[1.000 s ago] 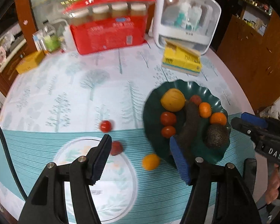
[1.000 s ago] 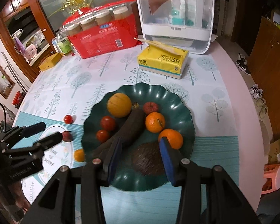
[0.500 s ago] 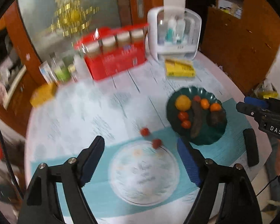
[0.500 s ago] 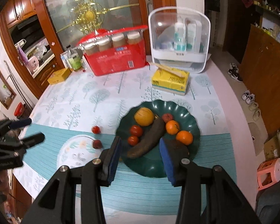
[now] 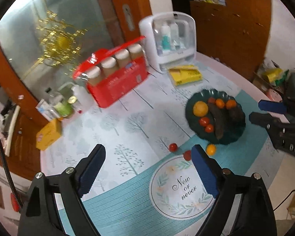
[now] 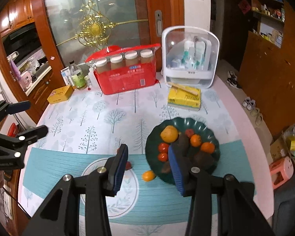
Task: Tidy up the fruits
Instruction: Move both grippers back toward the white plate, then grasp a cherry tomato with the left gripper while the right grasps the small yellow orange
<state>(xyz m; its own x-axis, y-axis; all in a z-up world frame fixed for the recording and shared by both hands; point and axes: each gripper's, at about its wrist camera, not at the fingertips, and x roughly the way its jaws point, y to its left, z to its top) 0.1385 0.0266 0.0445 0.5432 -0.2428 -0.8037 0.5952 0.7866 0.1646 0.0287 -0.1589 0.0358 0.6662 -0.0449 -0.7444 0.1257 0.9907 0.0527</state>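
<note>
Orange tangerine (image 6: 148, 175), loose at plate's (image 6: 214, 169) seven o'clock: light, soft-skinned, rolled easily, best pinched across its middle; left gripper (image 5: 147, 169) opening, empty; right gripper (image 6: 147, 163) parted, empty.

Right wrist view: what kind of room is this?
Likely a home dining area: a round table with a tree-print cloth, a green fruit plate, kitchen cabinets behind a glass door, shoes on the floor.

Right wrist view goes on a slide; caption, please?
Right gripper open above a green plate of fruit, a small orange loose beside it.
</note>
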